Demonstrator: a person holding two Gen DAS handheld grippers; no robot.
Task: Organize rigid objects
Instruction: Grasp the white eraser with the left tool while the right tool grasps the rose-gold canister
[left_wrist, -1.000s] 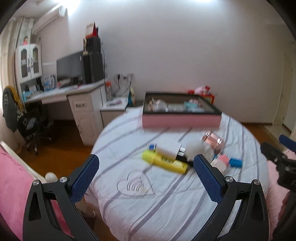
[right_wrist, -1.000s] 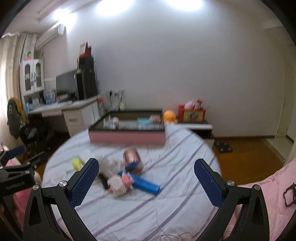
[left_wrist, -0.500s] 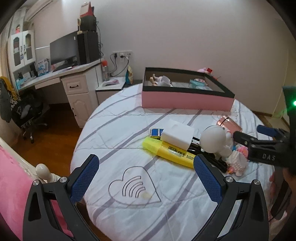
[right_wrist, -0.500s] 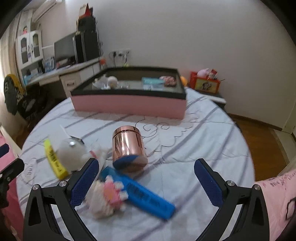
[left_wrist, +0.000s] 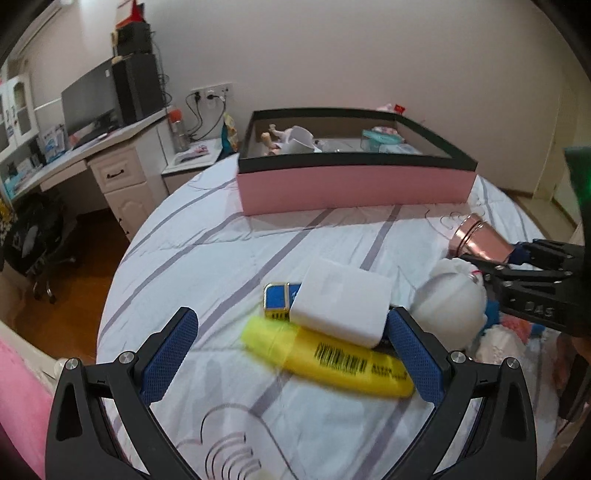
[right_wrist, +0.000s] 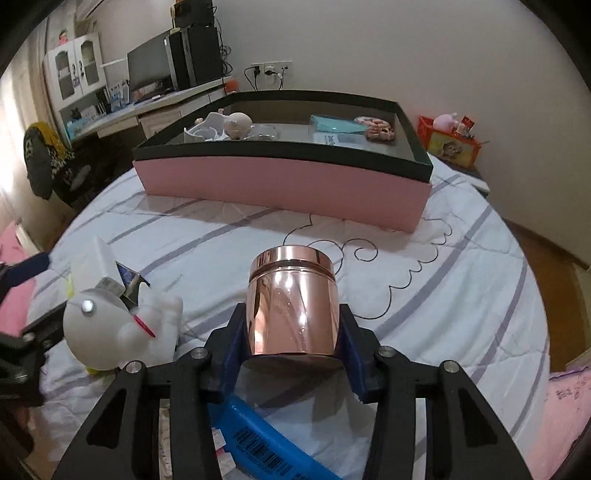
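A rose-gold canister (right_wrist: 293, 306) stands on the striped round bed. My right gripper (right_wrist: 293, 325) is closing around its lower part, and both blue pads touch its sides. In the left wrist view the canister (left_wrist: 476, 240) and right gripper (left_wrist: 517, 258) are at the right edge. My left gripper (left_wrist: 290, 325) is open, low over a yellow highlighter (left_wrist: 332, 358), a white box (left_wrist: 343, 302) and a small blue case (left_wrist: 277, 299). A white round-headed toy (right_wrist: 99, 332) lies left of the canister. A blue bar (right_wrist: 266, 435) lies under the right gripper.
A pink box with a black rim (right_wrist: 280, 181) sits at the far side of the bed and holds several small items. A desk with a monitor (left_wrist: 92, 103) stands at the left beyond the bed's edge. Wooden floor lies around the bed.
Both grippers came forward and down toward the pile. The right gripper's jaws went from wide open to closed around the rose-gold canister. The left gripper stayed open.
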